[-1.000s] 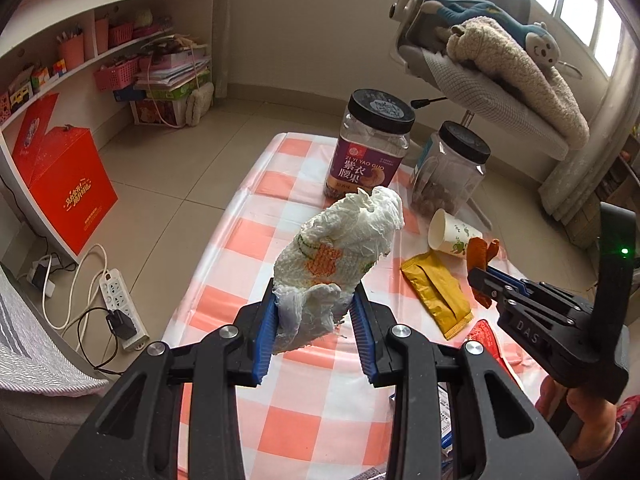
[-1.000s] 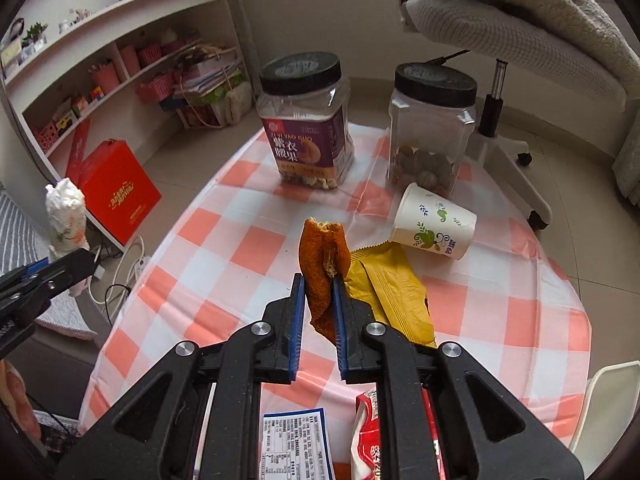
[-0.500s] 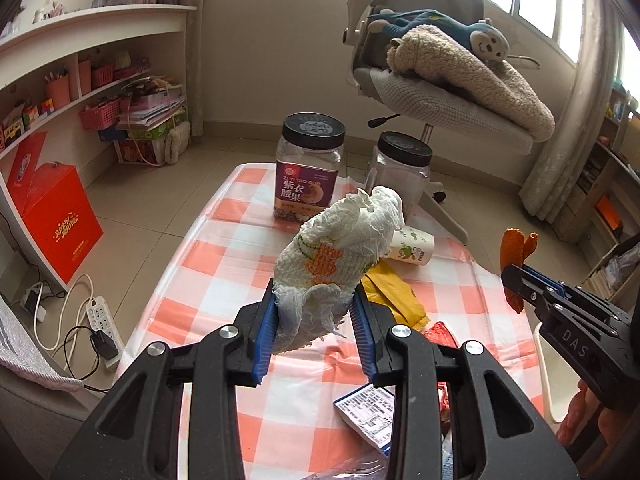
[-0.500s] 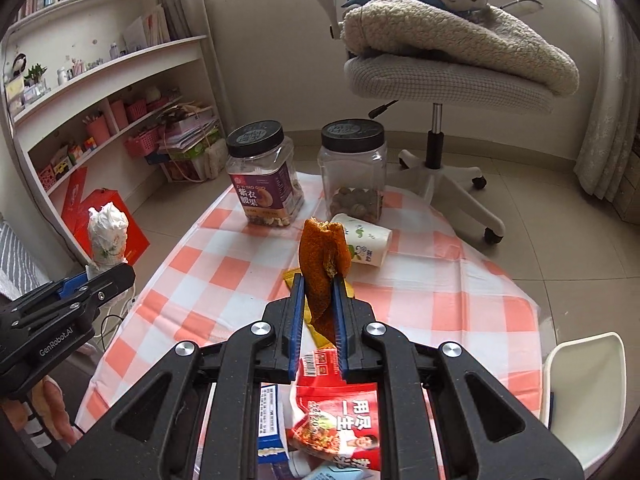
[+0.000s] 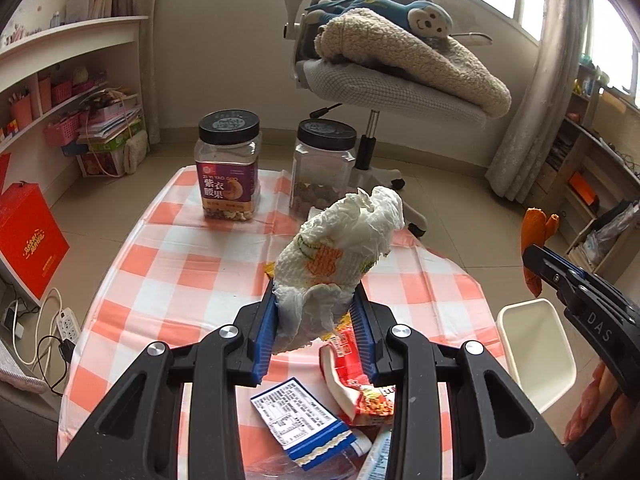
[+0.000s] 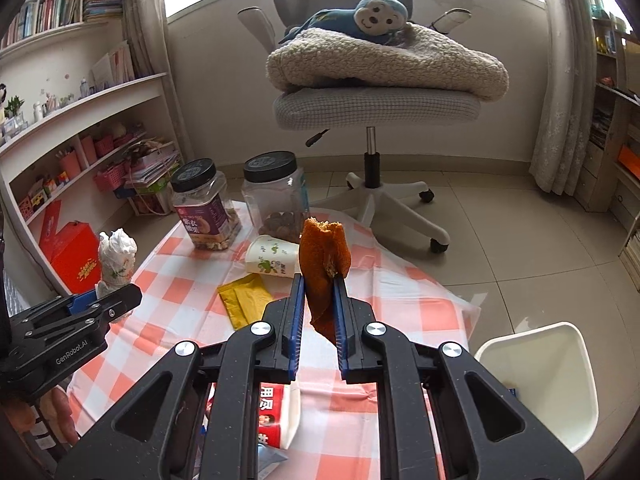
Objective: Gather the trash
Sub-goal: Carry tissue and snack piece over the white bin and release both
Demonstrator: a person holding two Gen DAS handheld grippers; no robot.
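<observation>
Right wrist view | my right gripper (image 6: 316, 320) jaws clamp orange peel (image 6: 323, 268), left gripper (image 5: 316, 332) jaws clamp crumpled white tissue (image 5: 340, 256) | I'd carry both beyond surface's right edge, releasing over white plastic bin (image 6: 576, 420).

Home study: bookshelves (image 6: 80, 120), swivel chair (image 6: 372, 104), plush monkey (image 6: 372, 14).
</observation>
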